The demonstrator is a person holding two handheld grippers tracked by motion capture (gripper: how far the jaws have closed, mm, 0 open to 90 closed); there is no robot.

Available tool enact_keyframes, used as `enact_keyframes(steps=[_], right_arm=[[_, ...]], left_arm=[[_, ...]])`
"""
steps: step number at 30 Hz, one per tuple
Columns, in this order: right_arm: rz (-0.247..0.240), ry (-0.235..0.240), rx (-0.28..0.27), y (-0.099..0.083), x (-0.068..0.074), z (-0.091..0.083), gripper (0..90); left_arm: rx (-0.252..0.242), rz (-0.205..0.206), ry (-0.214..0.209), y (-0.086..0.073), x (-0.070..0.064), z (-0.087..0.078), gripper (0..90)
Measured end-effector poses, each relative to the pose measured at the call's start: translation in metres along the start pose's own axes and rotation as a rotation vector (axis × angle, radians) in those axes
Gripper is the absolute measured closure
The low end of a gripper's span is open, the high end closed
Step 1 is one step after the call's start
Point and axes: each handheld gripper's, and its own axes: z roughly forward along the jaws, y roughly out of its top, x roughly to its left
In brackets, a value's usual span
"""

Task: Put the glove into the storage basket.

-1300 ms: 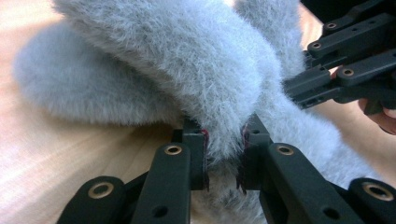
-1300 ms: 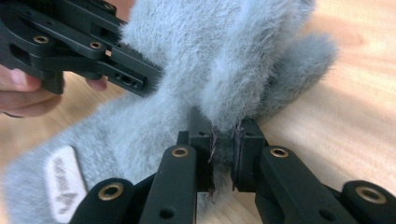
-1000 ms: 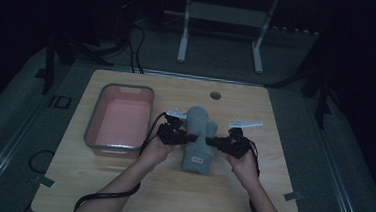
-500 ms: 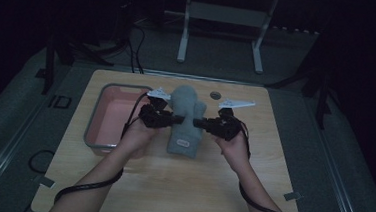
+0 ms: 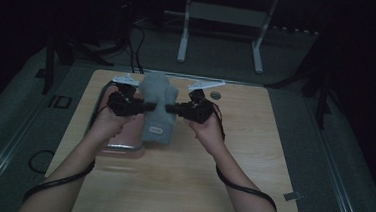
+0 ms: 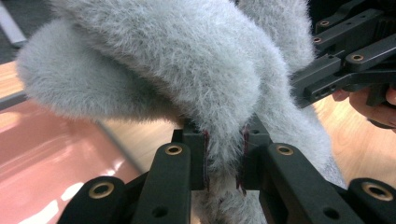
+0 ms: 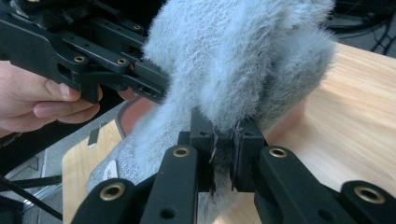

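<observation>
A fluffy grey knitted garment (image 5: pixel 158 109) with a small white label hangs in the air between my two grippers, above the table's left half. My left gripper (image 5: pixel 141 106) is shut on its left edge, and the fuzzy fabric (image 6: pixel 187 79) is pinched between the jaws. My right gripper (image 5: pixel 173 108) is shut on the opposite edge, with the grey fabric (image 7: pixel 233 70) bunched over its jaws. In the right gripper view the left gripper (image 7: pixel 159 89) reaches in from the left, held by a hand. The garment's lower end droops toward the table.
A pink rectangular tray (image 5: pixel 123 140) lies on the wooden table (image 5: pixel 231 174) at the left, partly under my left hand and the garment. A small round hole (image 5: pixel 216 95) sits near the table's far edge. Dark floor, cables and a metal stand lie beyond.
Both grippers have lifted the grey garment off the table and carried it farther away and leftward, over the tray's edge. Both stay shut on it.
</observation>
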Motion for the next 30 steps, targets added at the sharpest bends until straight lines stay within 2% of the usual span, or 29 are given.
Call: enact_keyframes(steps=[8, 12, 15, 19, 24, 30], right_arm=[[-0.031, 0.036, -0.002, 0.024, 0.021, 0.043, 82.0], [-0.036, 0.044, 0.006, 0.027, 0.025, 0.064, 82.0], [-0.026, 0.044, 0.025, 0.025, 0.024, 0.079, 82.0], [0.000, 0.031, 0.068, 0.014, 0.016, 0.101, 82.0], [0.024, -0.008, 0.129, -0.001, 0.006, 0.124, 82.0], [0.058, -0.057, 0.217, -0.012, -0.002, 0.150, 81.9]], left_arm=[[0.015, -0.026, 0.060, -0.005, 0.029, -0.035, 78.5], [0.028, -0.041, 0.089, -0.012, 0.042, -0.041, 78.5], [0.035, -0.068, 0.097, -0.023, 0.053, -0.036, 78.5], [0.050, -0.118, 0.092, -0.042, 0.068, -0.022, 78.4], [0.108, -0.164, 0.108, -0.060, 0.082, -0.001, 78.4], [0.195, -0.211, 0.150, -0.072, 0.092, 0.016, 78.2]])
